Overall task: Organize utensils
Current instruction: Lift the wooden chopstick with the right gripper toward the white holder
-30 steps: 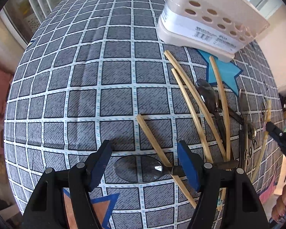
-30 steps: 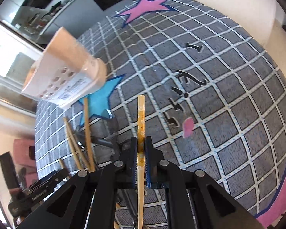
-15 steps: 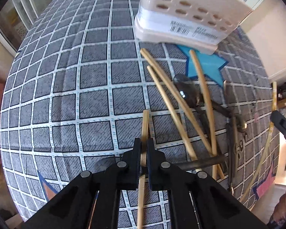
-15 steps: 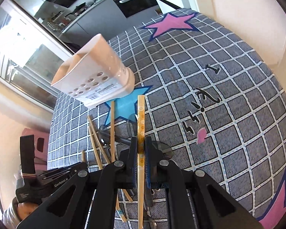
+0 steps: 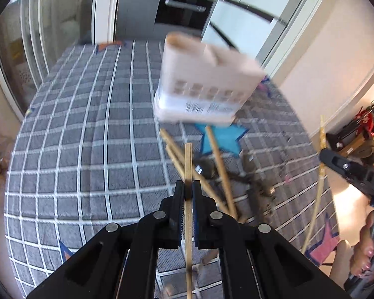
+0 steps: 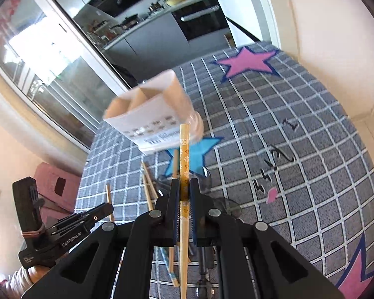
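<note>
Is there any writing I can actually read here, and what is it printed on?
"GenRobot.AI": white lettering on the black left gripper body, seen from the right wrist view.
Barcode label on the utensil holder: print too blurred to read.
Black marks on the checked tablecloth: not legible as words.

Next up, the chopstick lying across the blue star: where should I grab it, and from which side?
Grip the chopstick on its bare shaft over the blue star, coming from above with the fingers straddling its width. Its lower end runs into the crossed pile of chopsticks; the upper end sits close to the utensil holder.
</note>
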`<state>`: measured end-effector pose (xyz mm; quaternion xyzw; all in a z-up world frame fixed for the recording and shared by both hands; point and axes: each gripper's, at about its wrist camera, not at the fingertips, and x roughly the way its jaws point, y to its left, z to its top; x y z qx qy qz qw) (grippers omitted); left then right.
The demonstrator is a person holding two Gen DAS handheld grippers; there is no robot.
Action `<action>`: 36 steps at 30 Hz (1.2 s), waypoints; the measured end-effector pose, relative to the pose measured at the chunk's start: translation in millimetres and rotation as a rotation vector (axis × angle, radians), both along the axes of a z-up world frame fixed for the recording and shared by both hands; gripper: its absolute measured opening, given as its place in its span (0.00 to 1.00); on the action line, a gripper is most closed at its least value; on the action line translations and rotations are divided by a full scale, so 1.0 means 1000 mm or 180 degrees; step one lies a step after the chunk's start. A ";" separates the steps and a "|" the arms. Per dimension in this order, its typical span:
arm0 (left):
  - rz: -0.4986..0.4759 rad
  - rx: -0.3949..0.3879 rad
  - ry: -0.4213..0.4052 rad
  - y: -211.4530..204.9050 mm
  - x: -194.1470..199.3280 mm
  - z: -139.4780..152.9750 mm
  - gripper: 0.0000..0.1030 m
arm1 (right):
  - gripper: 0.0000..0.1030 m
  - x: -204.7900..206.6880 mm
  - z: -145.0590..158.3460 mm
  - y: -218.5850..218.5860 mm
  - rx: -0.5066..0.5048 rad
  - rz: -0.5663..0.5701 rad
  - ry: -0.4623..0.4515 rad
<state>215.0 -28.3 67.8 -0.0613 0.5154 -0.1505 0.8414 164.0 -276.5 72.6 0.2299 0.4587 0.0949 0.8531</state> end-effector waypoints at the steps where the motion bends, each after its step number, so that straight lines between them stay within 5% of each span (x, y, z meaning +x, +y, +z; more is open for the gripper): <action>1: -0.0003 -0.0021 -0.0058 0.003 0.001 0.007 0.36 | 0.08 0.000 0.007 0.000 -0.0003 0.0004 -0.0053; 10: -0.0059 -0.0209 -0.0621 0.012 0.005 0.083 0.36 | 0.08 0.013 0.054 0.008 -0.0068 0.0066 -0.0410; 27: 0.0136 -0.0283 -0.1369 0.027 0.107 0.202 0.36 | 0.08 0.130 0.128 0.027 -0.0255 0.0150 -0.0949; 36: 0.0130 -0.0185 -0.1318 0.018 0.157 0.186 0.36 | 0.08 0.194 0.121 0.042 -0.0444 0.0070 -0.1292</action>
